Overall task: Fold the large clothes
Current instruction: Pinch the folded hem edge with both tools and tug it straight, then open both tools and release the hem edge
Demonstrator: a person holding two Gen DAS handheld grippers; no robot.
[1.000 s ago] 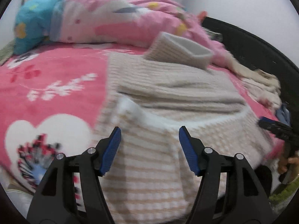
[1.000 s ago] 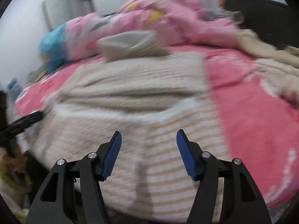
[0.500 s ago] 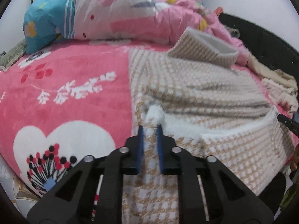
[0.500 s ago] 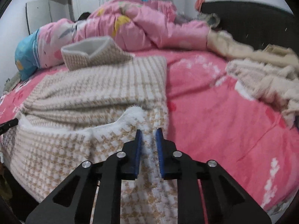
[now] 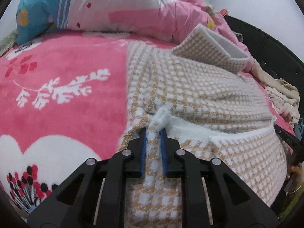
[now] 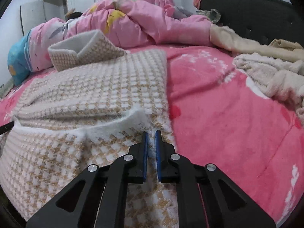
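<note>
A large beige-and-white houndstooth knit garment [image 5: 199,87] lies flat on the pink bed, its collar [image 5: 212,45] standing up at the far end. Its near hem is folded up, showing the white fleecy lining. My left gripper [image 5: 153,133] pinches the hem's left corner between its blue pads; its jaws are opening slightly with the fabric still pressed between them. In the right wrist view the same garment [image 6: 95,87] fills the left half, and my right gripper [image 6: 151,134] is shut on the hem's right corner. The other gripper's black tip [image 5: 288,138] shows at the right edge of the left wrist view.
A bunched pink duvet [image 6: 144,19] and a blue pillow [image 5: 39,9] lie at the head of the bed. Cream clothes [image 6: 269,70] are heaped on the right by the black headboard [image 6: 256,13]. Pink flowered bed sheet [image 5: 62,87] lies bare to the left of the garment.
Both grippers went from wide open above the hem to closed on its two corners. They moved forward and down, and the hem fold now sits further up the garment.
</note>
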